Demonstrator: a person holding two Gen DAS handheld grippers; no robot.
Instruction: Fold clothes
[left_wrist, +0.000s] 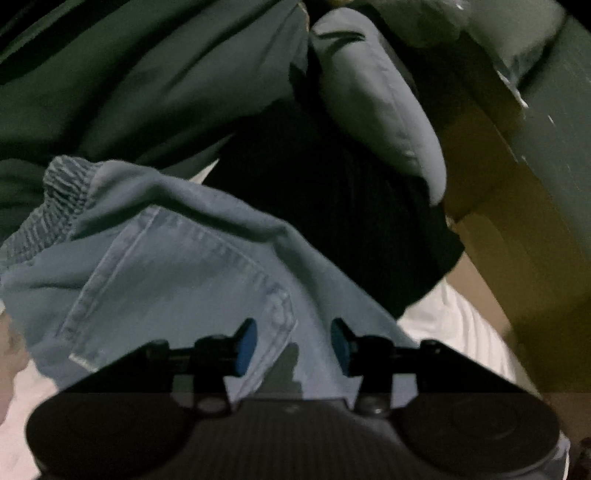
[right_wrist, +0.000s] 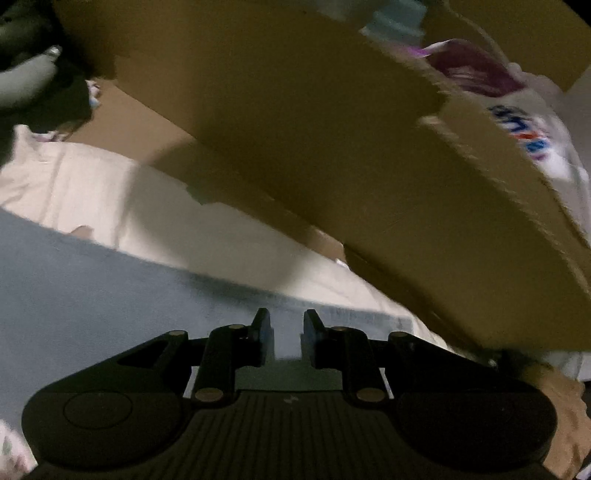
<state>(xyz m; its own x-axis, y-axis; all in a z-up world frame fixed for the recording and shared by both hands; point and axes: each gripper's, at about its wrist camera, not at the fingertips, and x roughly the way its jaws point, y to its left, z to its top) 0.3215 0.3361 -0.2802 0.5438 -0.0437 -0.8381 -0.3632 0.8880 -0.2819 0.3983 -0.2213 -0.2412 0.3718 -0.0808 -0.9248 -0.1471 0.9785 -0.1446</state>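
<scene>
This looks like a home, dimly lit, with laundry spread over a white ribbed sheet like bedding. Under the fingers lies a pair of pale blue denim jeans with an elastic waistband; beyond them are a dark green garment and an open brown cardboard box holding a white printed garment.

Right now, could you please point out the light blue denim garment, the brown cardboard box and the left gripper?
light blue denim garment (left_wrist: 177, 273): left wrist view, stitched pocket.
brown cardboard box (right_wrist: 314, 122): right wrist view, side wall.
left gripper (left_wrist: 293, 347): left wrist view, between fingertips.
</scene>
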